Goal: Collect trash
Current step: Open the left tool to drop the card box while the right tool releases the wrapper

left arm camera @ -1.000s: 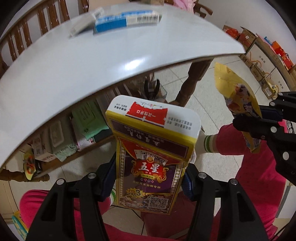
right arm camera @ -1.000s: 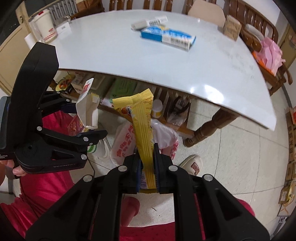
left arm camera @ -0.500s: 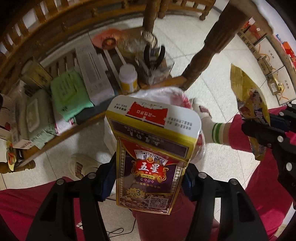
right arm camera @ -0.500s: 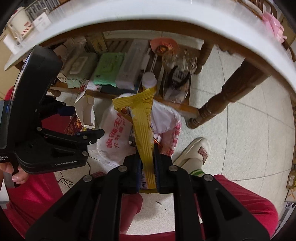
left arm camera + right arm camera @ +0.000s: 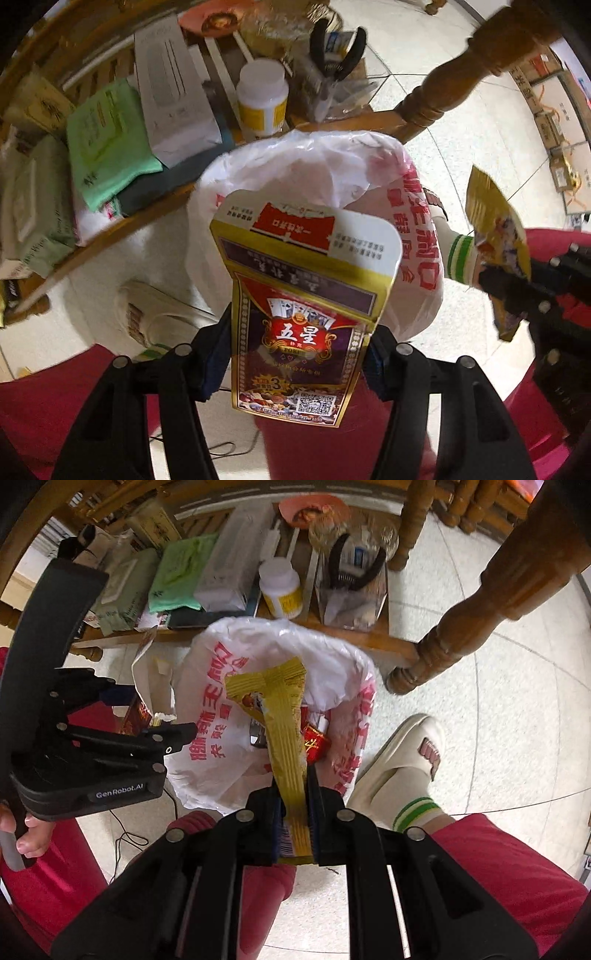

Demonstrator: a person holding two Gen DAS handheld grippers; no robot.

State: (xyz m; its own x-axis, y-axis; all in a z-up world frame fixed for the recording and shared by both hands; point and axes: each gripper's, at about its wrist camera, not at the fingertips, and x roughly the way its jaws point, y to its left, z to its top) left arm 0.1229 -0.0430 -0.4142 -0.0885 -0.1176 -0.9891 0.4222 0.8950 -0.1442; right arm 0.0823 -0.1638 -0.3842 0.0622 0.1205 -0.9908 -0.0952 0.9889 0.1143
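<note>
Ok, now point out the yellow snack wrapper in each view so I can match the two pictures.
Left wrist view: yellow snack wrapper at the right edge, pinched in the right gripper.
Right wrist view: it stands at centre, rising from the jaws over the bag.
Shared landmark: white plastic bag with red print.

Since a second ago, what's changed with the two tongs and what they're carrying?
Both tongs have come down from tabletop level to just above the white plastic bag on the floor; the tabletop has left both views. No grip changed: the left tongs still clamp the playing-card box, the right tongs the yellow wrapper. Nothing has been dropped yet.
</note>
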